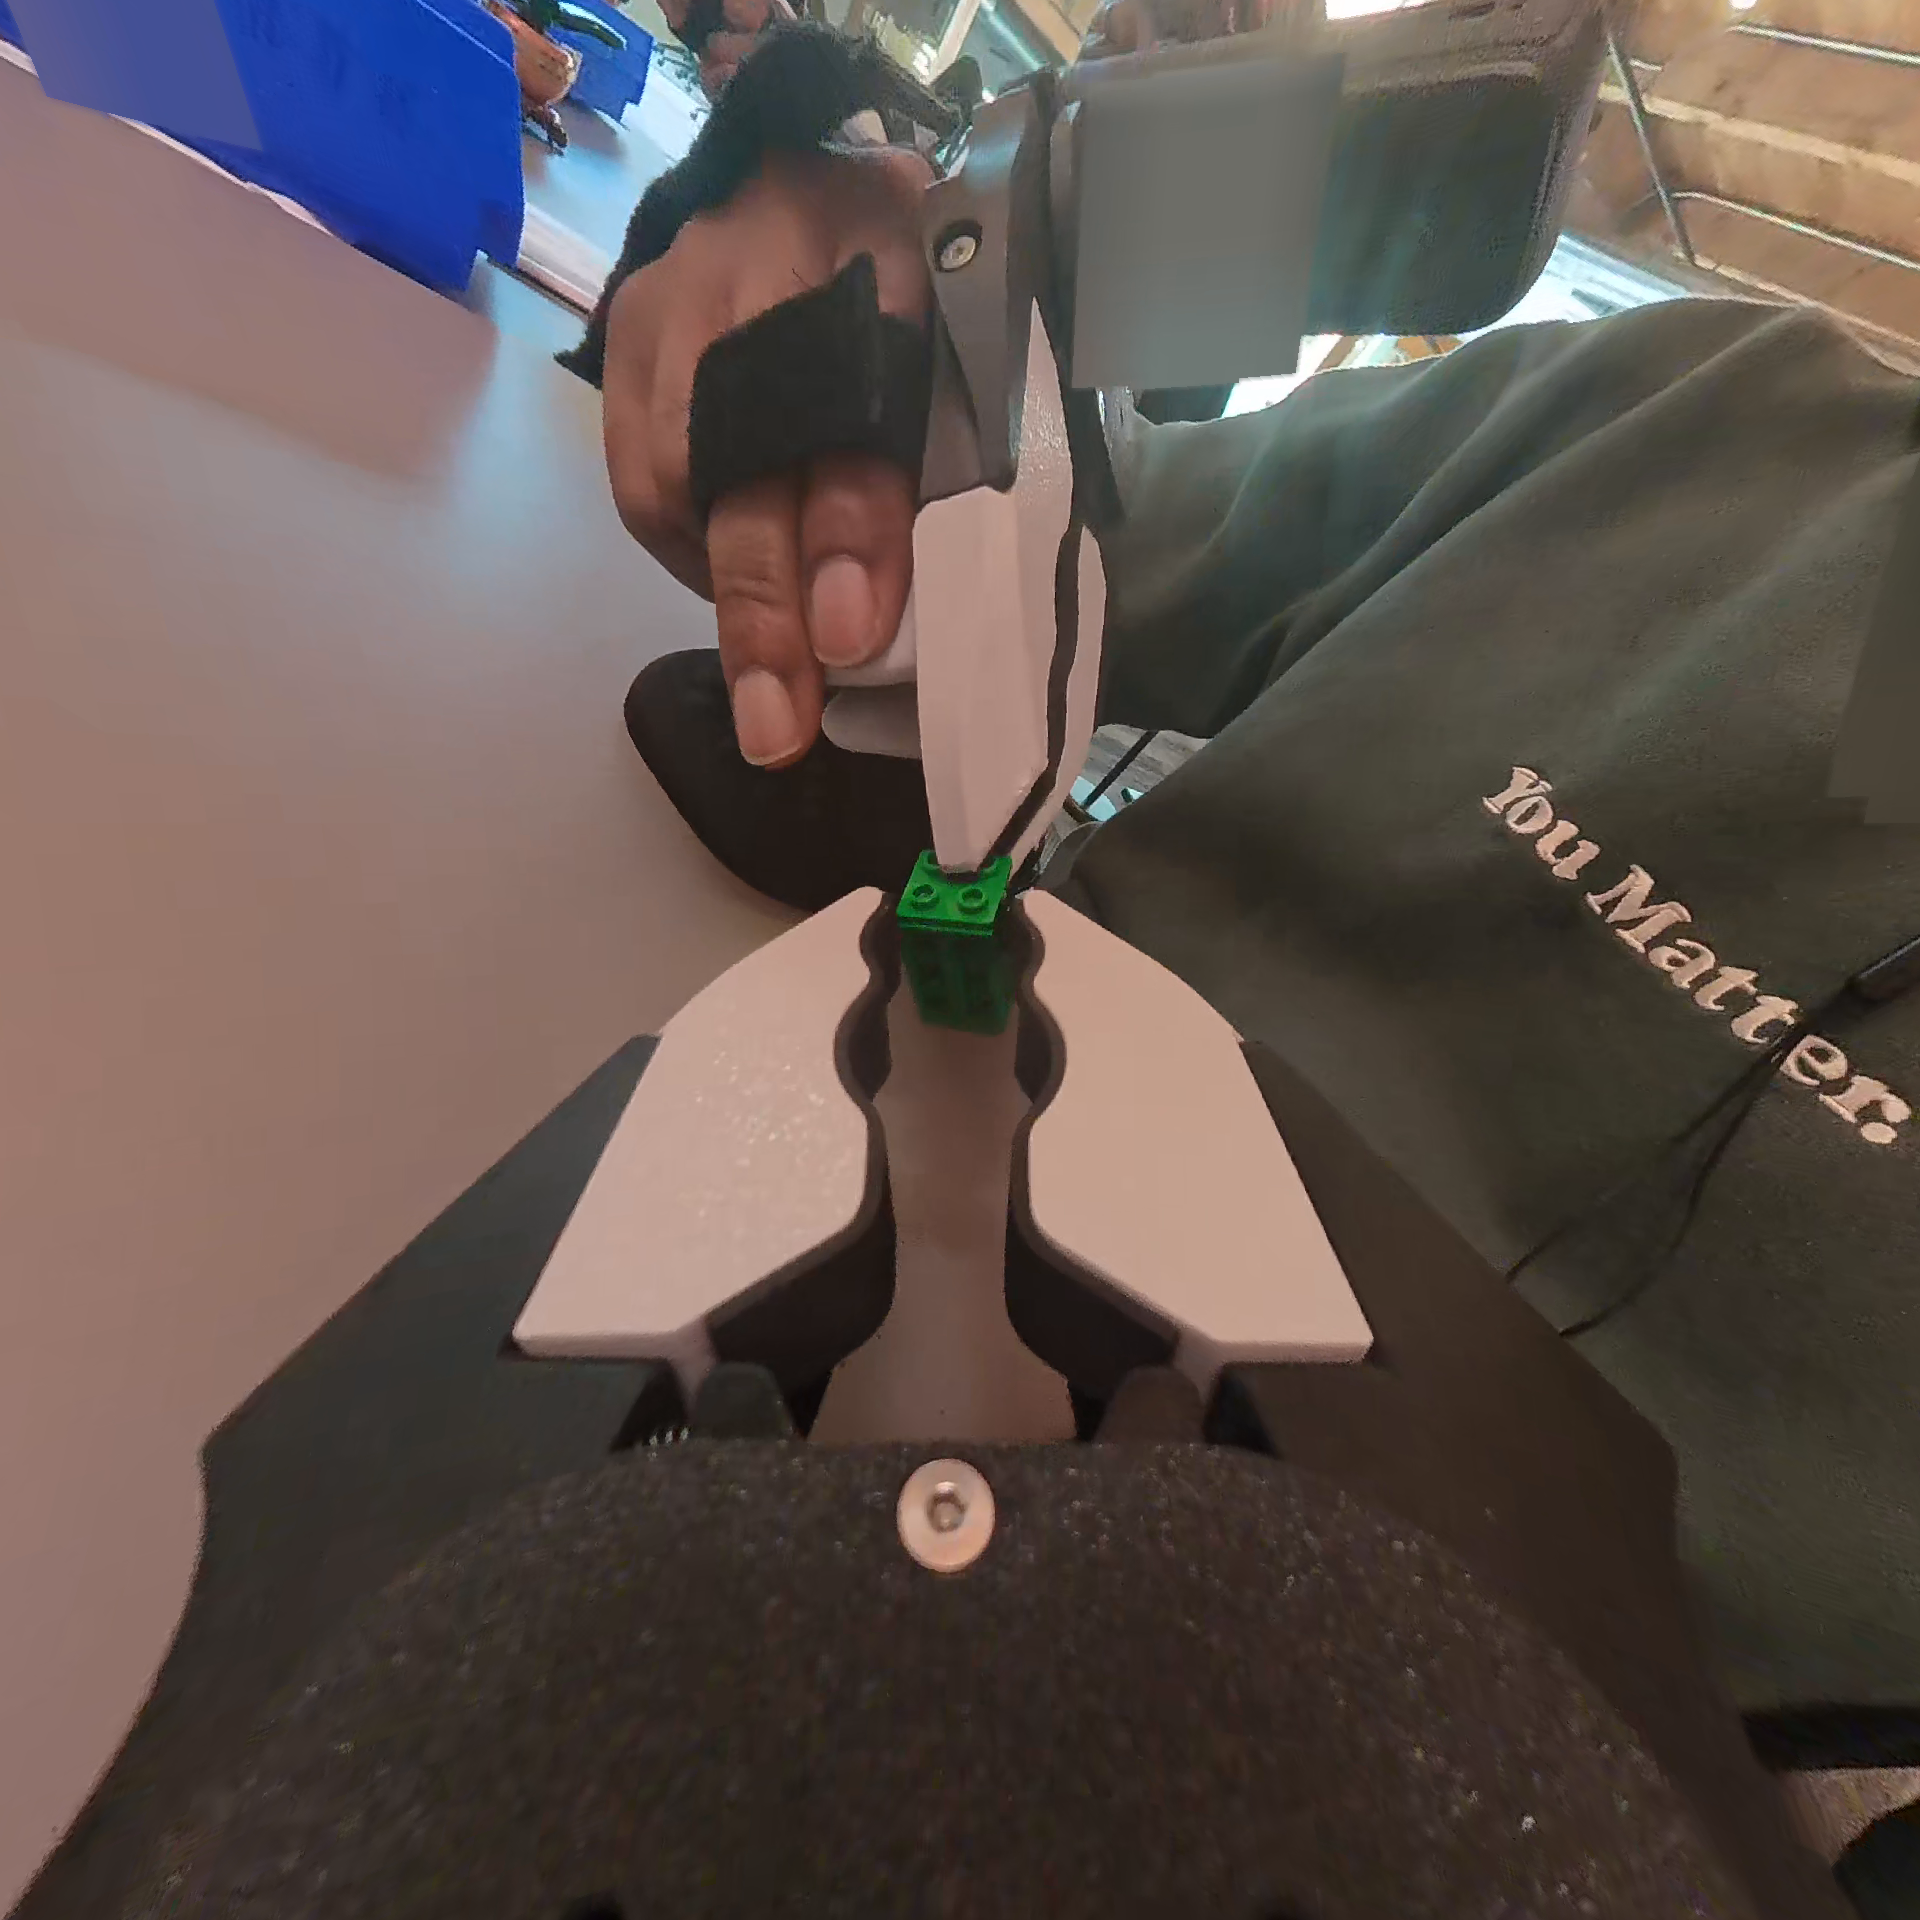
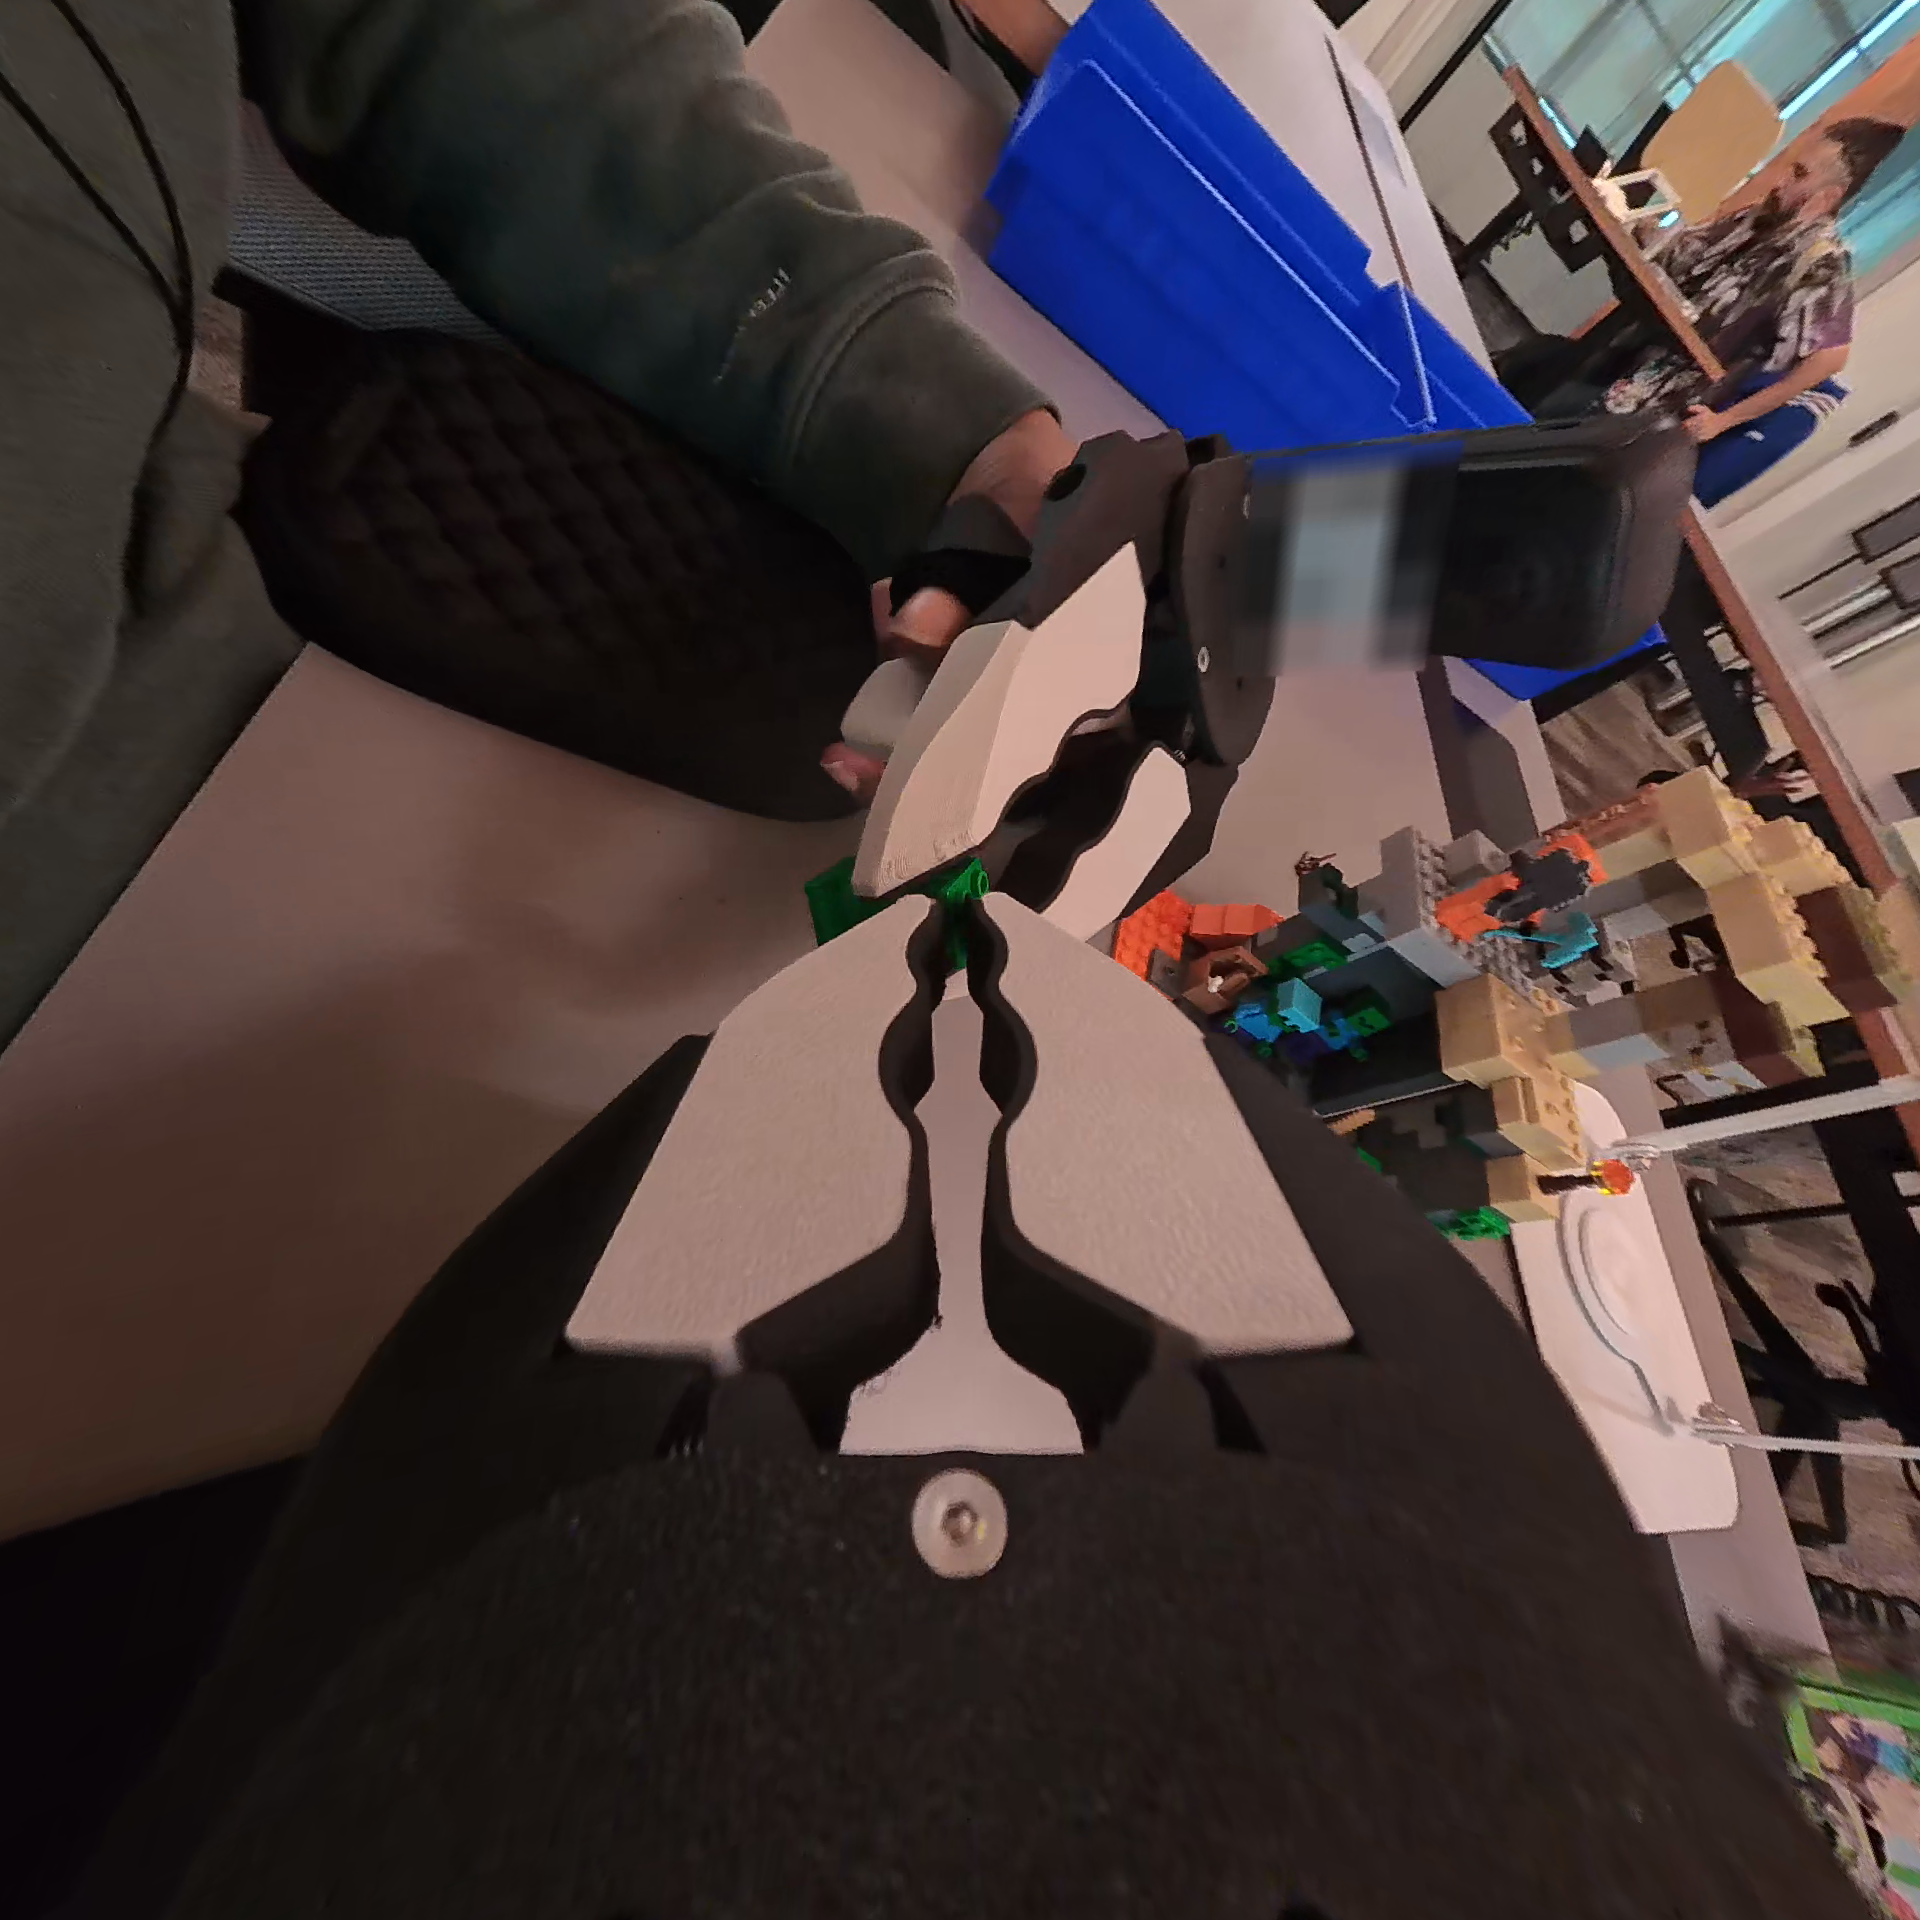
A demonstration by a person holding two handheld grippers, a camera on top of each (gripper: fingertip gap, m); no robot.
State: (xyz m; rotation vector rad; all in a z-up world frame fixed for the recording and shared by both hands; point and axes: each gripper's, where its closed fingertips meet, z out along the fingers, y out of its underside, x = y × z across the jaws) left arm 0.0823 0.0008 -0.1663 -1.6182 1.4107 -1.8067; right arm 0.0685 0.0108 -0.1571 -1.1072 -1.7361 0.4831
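Left wrist view: left hand-held gripper [image 1: 951,935] clenched on green brick stack [image 1: 954,951], right hand-held gripper [image 1: 982,847] pinching its top.

green brick stack [image 1: 954,954], clamped between fingers [image 1: 748,1132]

bright green brick [image 1: 954,943], white fingers [image 1: 758,1132] with black pads, blue bins [image 2: 1226,260], pale grey table [image 1: 260,727].

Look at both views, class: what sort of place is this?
Probably a shared workroom or office: a long grey table carrying blue plastic bins and a multicoloured toy-brick model, with another desk behind.
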